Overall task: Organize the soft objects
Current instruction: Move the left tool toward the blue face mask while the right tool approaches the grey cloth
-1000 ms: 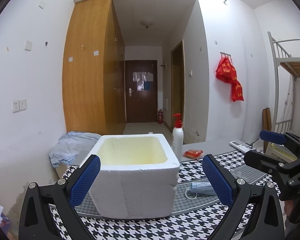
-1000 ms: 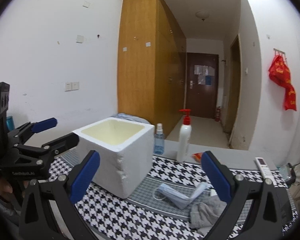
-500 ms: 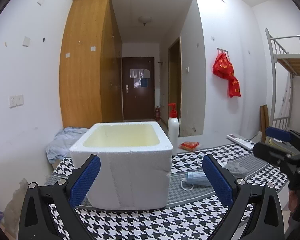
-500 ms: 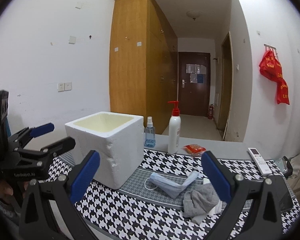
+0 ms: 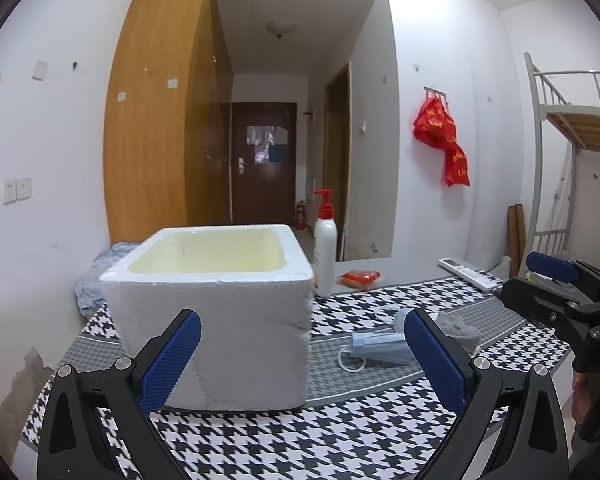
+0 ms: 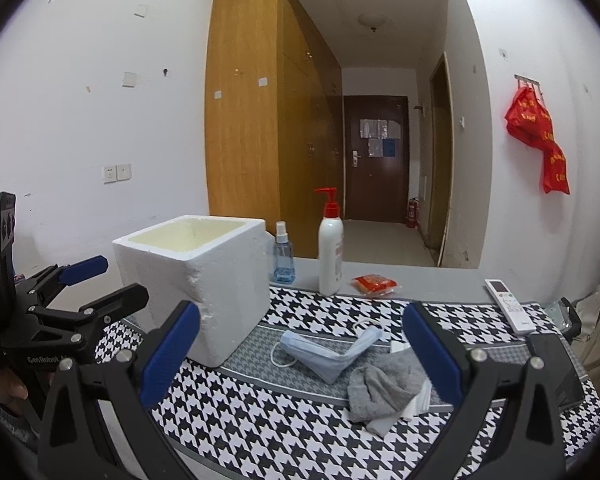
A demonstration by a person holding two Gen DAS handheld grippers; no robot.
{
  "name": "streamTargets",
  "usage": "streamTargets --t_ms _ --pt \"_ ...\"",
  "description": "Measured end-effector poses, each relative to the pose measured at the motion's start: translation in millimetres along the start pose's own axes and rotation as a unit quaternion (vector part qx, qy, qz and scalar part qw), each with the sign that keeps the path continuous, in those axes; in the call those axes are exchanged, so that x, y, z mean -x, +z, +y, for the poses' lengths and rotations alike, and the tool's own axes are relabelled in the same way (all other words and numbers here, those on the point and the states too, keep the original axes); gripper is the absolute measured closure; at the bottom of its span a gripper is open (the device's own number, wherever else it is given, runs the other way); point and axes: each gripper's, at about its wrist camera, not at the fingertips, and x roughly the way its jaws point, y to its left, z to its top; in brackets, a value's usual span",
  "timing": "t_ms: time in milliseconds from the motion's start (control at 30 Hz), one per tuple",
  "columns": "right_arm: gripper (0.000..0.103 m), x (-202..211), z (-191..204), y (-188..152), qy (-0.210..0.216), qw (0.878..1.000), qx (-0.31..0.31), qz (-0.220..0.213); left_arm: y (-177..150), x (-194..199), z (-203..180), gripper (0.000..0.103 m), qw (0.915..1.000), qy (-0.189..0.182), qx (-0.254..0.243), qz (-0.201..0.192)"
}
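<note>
Right wrist view shows both tools spread empty, so the right tool (image 6: 300, 354) should drop onto the blue face mask (image 6: 324, 354), pinching its middle fold, then carry it left to the foam box (image 6: 196, 280).

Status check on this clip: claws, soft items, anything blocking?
Left claw open, empty. Right claw open, empty. Face mask and grey cloth on the table, outside the foam box. Nothing blocking.

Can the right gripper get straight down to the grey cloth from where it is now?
Probably yes. The right gripper is open and empty, with the grey cloth lying between its fingers in view. Only the blue mask touches the cloth's far edge; the foam box stands clear to the left.
</note>
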Motion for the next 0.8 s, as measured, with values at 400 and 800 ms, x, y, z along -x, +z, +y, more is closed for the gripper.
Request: streamTargets --t_ms 400,800 --pt "0.001 9.8 -23.5 -8.5 -0.037 0.999 -0.015 0.012 -1.1 -19.0 -28.8 0.001 0.9986 -0.046 -0.014 0.021" --pt "0.001 16.1 -39.9 -17.1 -0.065 0.997 -0.028 0.025 -1.5 -34.7 -49.8 0.001 0.9952 -0.085 -0.027 0.039"
